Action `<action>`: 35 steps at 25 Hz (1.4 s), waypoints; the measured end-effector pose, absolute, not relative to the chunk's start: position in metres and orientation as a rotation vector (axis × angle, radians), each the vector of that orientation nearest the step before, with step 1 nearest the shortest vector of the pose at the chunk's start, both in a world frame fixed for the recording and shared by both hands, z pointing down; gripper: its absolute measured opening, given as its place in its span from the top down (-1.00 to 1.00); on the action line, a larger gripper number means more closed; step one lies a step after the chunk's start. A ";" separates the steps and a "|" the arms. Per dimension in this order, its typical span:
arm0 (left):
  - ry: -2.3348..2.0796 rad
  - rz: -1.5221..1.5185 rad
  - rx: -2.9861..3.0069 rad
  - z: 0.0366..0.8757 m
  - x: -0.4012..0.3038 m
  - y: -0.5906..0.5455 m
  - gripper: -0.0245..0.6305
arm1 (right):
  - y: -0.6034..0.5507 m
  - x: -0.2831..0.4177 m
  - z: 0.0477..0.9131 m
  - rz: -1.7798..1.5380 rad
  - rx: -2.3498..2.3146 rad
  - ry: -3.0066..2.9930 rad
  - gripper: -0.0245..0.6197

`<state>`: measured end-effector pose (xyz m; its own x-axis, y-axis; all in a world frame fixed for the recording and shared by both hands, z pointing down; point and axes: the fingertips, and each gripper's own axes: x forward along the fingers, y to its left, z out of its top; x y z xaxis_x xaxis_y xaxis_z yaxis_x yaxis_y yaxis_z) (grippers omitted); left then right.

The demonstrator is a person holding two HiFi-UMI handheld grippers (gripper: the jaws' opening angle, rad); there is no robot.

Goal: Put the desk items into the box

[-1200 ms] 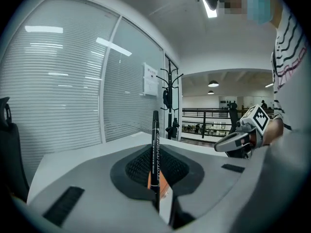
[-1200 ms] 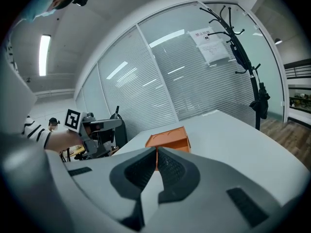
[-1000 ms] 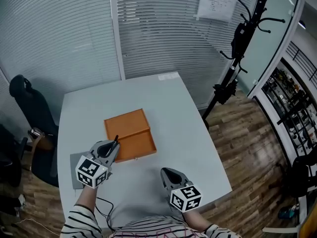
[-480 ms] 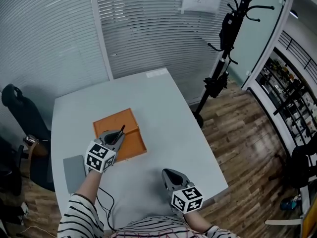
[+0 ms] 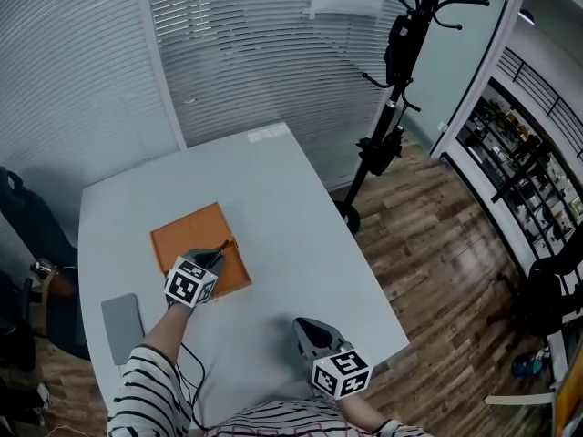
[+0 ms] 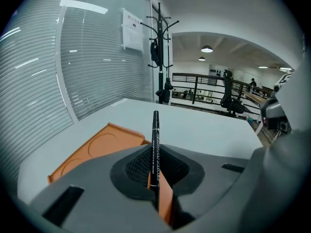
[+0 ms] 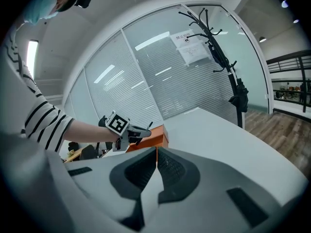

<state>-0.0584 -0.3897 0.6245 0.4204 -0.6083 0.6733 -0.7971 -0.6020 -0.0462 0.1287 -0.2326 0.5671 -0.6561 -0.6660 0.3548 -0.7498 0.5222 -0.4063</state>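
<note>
My left gripper is shut on a black pen that sticks out past its jaws. It hovers over the near right part of the open orange box, which lies on the pale desk. The box also shows below and left of the pen in the left gripper view. My right gripper is shut with nothing in it, near the desk's front edge. In the right gripper view the left gripper and the box lie ahead, to the left.
A grey flat pad lies at the desk's front left. A dark office chair stands left of the desk, a black coat stand to its far right. Slatted glass walls close the back. A cable hangs off the front edge.
My left gripper has carried the pen forward and right, from the box's near left edge to over the box. The head camera has swung, shifting the desk left in view. The right gripper stayed put.
</note>
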 end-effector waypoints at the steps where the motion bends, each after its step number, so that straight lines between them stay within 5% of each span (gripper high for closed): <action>1: -1.214 0.974 2.378 0.631 -0.058 -0.390 0.82 | -0.233 0.130 0.569 0.811 1.219 -2.600 0.84; 35: -1.095 1.325 1.974 0.733 -0.071 -0.395 0.82 | -0.249 0.144 0.595 0.899 1.179 -2.555 0.84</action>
<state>-0.0707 -0.3950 0.7332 0.1956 -0.3350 0.9217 -0.8419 -0.5393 -0.0173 0.1440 -0.2487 0.5949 -0.6667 -0.6277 0.4018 -0.7410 0.5006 -0.4476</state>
